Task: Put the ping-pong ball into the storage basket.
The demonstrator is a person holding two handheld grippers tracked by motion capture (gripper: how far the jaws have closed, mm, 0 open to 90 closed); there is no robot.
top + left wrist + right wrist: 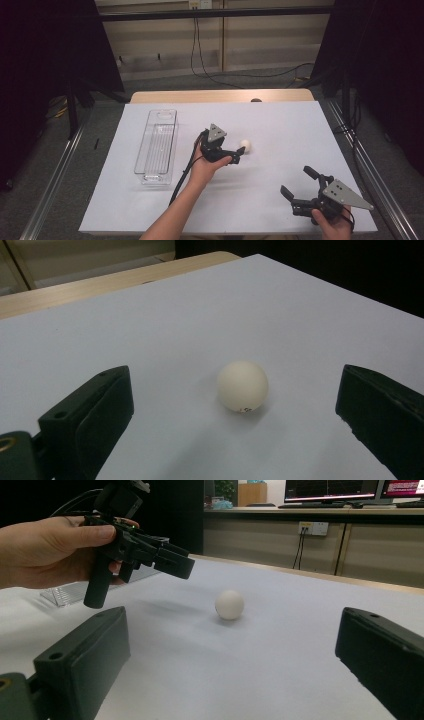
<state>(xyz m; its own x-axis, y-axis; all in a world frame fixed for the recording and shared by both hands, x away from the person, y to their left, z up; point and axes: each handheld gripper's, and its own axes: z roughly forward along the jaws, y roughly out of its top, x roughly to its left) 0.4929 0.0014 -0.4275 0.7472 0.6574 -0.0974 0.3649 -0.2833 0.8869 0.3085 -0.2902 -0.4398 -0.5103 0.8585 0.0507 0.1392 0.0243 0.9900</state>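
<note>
A small white ball (246,145) rests on the white sheet near the table's middle. My left gripper (238,155) is held just short of it, open, jaws pointing right toward the ball. In the left gripper view the ball (242,385) lies on the sheet ahead, between the lines of the two spread jaws, touching neither. My right gripper (296,181) is open near the front right corner, aimed toward the ball (229,604). The right gripper view also shows the left gripper (175,562) in a hand, above and left of the ball.
A clear plastic tray (157,145) lies lengthwise on the left part of the white sheet (280,120), behind the left hand. The wooden table edge (220,96) runs along the back. Metal rails flank both sides, with dark curtains beyond them.
</note>
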